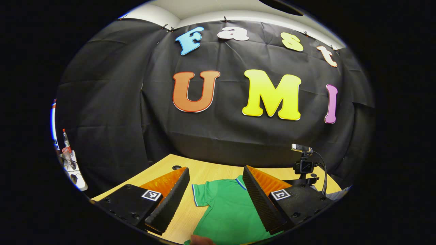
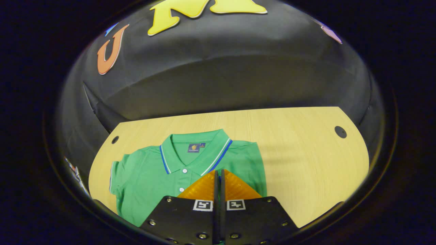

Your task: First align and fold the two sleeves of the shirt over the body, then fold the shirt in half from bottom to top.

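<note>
Both my grippers over the green shirt on the table.

My left gripper (image 1: 216,177) is held level above the table (image 2: 299,153), jaws wide apart, the shirt (image 1: 226,211) lying flat beyond them. My right gripper (image 2: 219,175) tilts down over the shirt's chest, jaws together; whether cloth is pinched between them I cannot tell. Farther off, the collar (image 2: 194,149) carries a small dark label, too small to read.

My left gripper (image 1: 215,177) and right gripper (image 2: 219,175) wear flat dark mounting plates, each bearing silver screws and a square black-and-white marker.
</note>
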Demonstrator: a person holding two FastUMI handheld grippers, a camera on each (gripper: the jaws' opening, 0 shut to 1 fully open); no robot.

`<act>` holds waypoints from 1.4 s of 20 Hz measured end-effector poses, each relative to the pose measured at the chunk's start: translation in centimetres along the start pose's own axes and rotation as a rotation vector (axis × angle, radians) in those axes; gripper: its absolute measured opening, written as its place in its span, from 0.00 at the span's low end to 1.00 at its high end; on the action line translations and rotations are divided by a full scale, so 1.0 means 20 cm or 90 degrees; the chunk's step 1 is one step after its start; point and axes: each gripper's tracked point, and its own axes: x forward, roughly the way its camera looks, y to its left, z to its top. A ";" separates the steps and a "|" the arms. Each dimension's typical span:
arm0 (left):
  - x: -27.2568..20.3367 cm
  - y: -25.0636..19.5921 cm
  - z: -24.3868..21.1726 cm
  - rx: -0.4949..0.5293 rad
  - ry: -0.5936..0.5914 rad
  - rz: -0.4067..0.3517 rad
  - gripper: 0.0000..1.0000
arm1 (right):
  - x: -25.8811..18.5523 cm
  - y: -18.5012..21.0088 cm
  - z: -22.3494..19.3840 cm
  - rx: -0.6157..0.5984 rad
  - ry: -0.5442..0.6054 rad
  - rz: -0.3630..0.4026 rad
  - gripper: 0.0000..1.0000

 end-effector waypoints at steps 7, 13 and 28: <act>-0.03 0.07 0.01 0.005 -0.002 0.018 1.00 | 0.04 0.05 -0.03 -0.001 0.002 -0.003 0.01; -0.02 0.11 -0.01 0.011 -0.001 0.020 1.00 | -0.01 0.09 -0.02 -0.014 -0.024 -0.005 0.96; 0.41 0.18 -0.38 -0.010 0.050 -0.012 1.00 | -0.69 -0.01 0.29 -0.038 -0.217 -0.021 0.93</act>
